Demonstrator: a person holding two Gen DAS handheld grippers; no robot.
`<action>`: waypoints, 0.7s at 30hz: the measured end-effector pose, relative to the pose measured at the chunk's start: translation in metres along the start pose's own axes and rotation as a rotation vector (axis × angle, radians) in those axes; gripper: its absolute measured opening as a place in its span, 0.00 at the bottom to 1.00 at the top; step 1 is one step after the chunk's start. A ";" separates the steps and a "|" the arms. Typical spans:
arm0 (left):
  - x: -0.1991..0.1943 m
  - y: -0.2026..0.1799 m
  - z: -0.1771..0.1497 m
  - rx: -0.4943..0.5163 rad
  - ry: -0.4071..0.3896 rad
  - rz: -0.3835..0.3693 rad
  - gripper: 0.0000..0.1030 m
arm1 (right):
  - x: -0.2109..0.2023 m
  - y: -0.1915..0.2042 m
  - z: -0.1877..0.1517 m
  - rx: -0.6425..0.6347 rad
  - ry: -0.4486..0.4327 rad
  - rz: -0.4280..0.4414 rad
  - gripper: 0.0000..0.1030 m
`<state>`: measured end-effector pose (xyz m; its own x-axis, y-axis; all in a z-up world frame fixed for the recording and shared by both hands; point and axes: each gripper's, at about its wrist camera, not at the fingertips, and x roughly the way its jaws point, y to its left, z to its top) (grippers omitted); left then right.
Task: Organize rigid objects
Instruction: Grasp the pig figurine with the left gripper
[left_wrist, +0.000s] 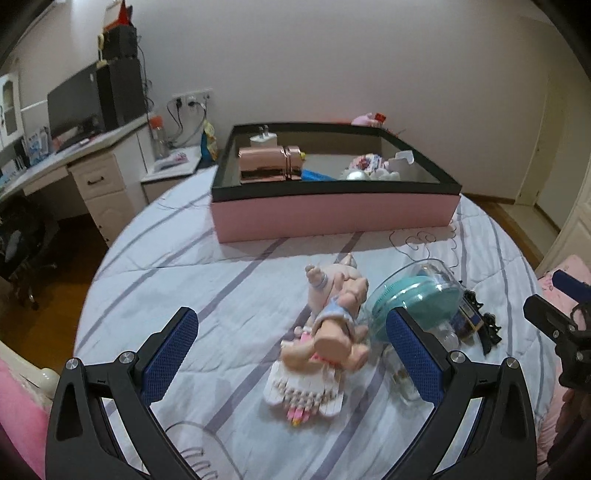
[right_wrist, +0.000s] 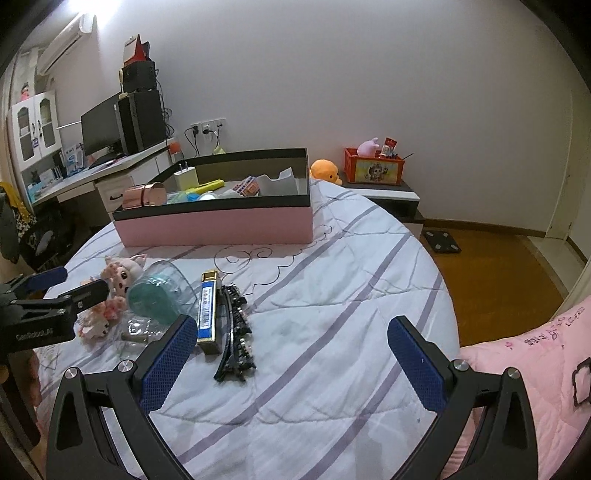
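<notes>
With both grippers spread wide and empty, the left gripper (left_wrist: 291, 354) straddles the doll (left_wrist: 334, 325), whose clear jar (left_wrist: 413, 295) beside the right finger risks being knocked.

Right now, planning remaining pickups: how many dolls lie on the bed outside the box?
1: the doll lies beside the clear container, before the left gripper. Others may be hidden.

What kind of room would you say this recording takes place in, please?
Most likely a bedroom that doubles as a study: a round bed with a striped pale quilt, a white corner desk carrying a black computer monitor, and an orange plush toy against the wall.
</notes>
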<state>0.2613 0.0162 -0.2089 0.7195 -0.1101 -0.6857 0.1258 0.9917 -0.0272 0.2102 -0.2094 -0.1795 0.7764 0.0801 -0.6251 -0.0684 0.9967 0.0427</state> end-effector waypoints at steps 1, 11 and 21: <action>0.005 -0.001 0.002 0.001 0.014 0.002 1.00 | 0.003 -0.001 0.001 0.001 0.005 0.002 1.00; 0.033 -0.005 0.007 -0.007 0.081 -0.075 0.63 | 0.024 -0.004 0.003 0.013 0.032 0.015 1.00; 0.018 -0.004 0.007 0.005 0.029 -0.079 0.40 | 0.030 -0.001 0.002 0.002 0.057 0.013 1.00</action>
<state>0.2787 0.0092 -0.2158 0.6871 -0.1855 -0.7024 0.1842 0.9797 -0.0786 0.2349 -0.2078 -0.1968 0.7386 0.0922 -0.6678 -0.0767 0.9957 0.0526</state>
